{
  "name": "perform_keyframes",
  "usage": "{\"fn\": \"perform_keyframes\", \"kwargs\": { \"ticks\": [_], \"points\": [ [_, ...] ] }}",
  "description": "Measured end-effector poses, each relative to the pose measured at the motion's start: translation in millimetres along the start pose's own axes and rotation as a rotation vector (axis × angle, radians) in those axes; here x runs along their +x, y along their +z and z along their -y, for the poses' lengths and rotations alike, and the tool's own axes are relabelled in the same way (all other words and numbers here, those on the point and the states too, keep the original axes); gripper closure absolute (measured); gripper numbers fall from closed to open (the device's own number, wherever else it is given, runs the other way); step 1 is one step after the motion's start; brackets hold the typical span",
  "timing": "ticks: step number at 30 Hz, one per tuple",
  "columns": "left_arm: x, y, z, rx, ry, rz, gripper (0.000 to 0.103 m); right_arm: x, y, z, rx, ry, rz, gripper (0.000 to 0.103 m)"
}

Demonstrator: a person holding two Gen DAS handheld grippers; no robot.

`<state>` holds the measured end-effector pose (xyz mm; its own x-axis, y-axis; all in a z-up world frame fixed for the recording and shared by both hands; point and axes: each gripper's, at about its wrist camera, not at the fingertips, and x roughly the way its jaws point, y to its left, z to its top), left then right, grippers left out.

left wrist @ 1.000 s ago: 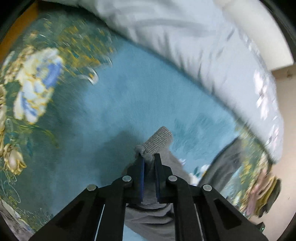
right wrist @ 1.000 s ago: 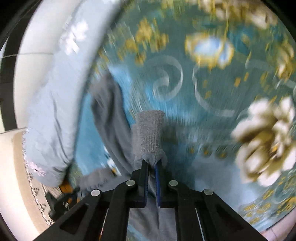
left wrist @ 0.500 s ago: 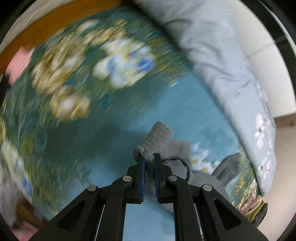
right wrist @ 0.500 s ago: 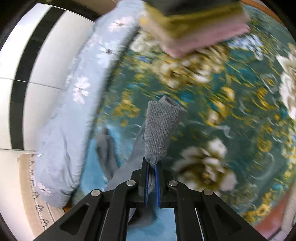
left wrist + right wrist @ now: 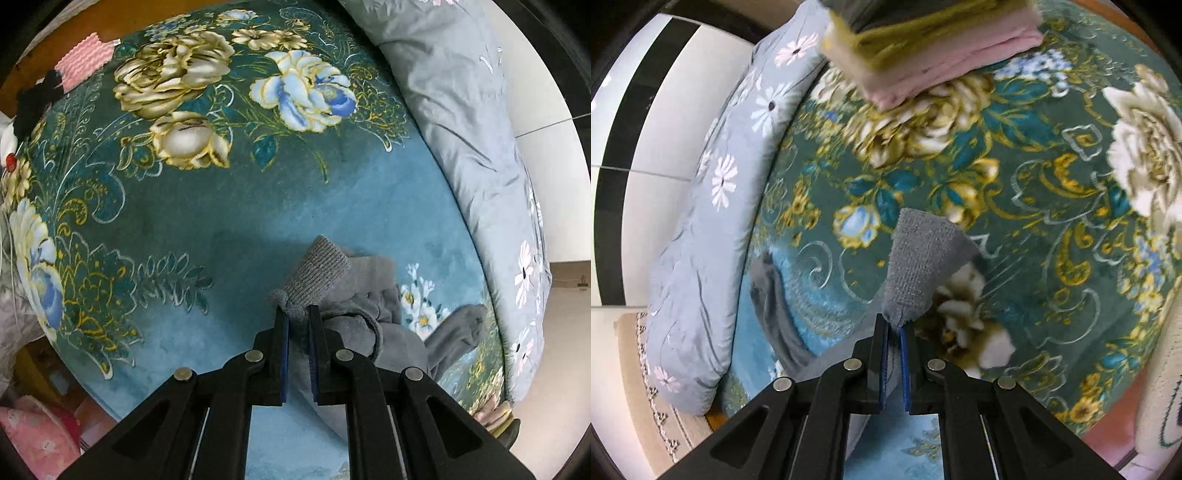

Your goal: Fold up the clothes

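A grey garment (image 5: 373, 332) lies partly on the teal floral blanket (image 5: 207, 206) that covers the bed, and both grippers have hold of it. The left gripper (image 5: 298, 314) has its fingers (image 5: 281, 332) nearly closed, pinching a bunched bit of the grey cloth just below a ribbed cuff (image 5: 317, 273), which sticks up past the fingertips. To the right of that grip the rest of the garment sits in soft rumpled folds on the blanket, with a cord-like edge looping across it, and another grey part (image 5: 461, 332) trails off toward the bed's far side.

The right gripper (image 5: 894, 326) is likewise all but closed, its fingers (image 5: 881, 343) clamping the narrow end of a second ribbed cuff (image 5: 923, 258), which fans out wider above the tips. The grey fabric runs down from that grip beneath the gripper, and a darker grey stretch (image 5: 772, 295) lies on the blanket to the left.

A pale blue-grey quilt (image 5: 713, 206) printed with white and pink daisies is heaped along the edge of the bed by the white wall. A stack of folded clothes (image 5: 923, 48), pink, olive and cream, rests on the blanket farther off. In the left wrist view a pink textured cloth (image 5: 88, 55) and something dark beside it sit at the blanket's far corner.
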<state>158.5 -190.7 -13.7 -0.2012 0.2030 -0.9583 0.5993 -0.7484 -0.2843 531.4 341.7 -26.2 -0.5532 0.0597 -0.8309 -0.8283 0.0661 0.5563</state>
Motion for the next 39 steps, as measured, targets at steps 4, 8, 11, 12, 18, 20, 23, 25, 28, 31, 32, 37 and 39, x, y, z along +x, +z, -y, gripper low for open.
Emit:
{"fn": "perform_keyframes", "kwargs": {
  "ticks": [4,8,11,12,18,20,23,25,28,31,32,37,39],
  "points": [
    [26,-24,-19,-0.017,0.070,-0.065,0.094,13,-2,22,0.024,-0.104,-0.062,0.097],
    [41,-42,-33,-0.050,0.095,-0.098,0.094,24,-2,21,0.003,-0.146,-0.098,0.097],
    [42,-48,-40,-0.080,0.099,-0.100,0.094,31,3,10,-0.028,-0.160,-0.116,0.097],
    [40,-49,-41,-0.087,0.097,-0.097,0.094,32,4,6,-0.036,-0.161,-0.118,0.097],
    [30,-50,-46,-0.108,0.068,-0.087,0.093,34,15,-3,-0.062,-0.154,-0.140,0.093],
    [27,-52,-47,-0.117,0.056,-0.088,0.092,33,17,1,-0.057,-0.170,-0.143,0.087],
    [23,-54,-46,-0.125,0.043,-0.090,0.091,28,23,11,-0.035,-0.192,-0.129,0.057],
    [21,-56,-46,-0.126,0.036,-0.086,0.091,25,28,17,-0.019,-0.201,-0.118,0.054],
    [13,-52,-45,-0.134,0.023,-0.063,0.089,21,38,20,-0.002,-0.201,-0.105,0.053],
    [3,-47,-45,-0.151,0.000,-0.034,0.074,25,47,7,-0.007,-0.176,-0.095,0.051],
    [0,-45,-45,-0.156,-0.008,-0.024,0.073,27,50,-1,-0.017,-0.166,-0.091,0.049],
    [-11,-34,-39,-0.145,-0.031,0.008,0.066,54,52,-64,-0.103,-0.095,-0.105,0.047],
    [-7,-27,-33,-0.131,-0.033,0.001,0.065,68,50,-96,-0.147,-0.067,-0.121,0.047]
  ]
}}
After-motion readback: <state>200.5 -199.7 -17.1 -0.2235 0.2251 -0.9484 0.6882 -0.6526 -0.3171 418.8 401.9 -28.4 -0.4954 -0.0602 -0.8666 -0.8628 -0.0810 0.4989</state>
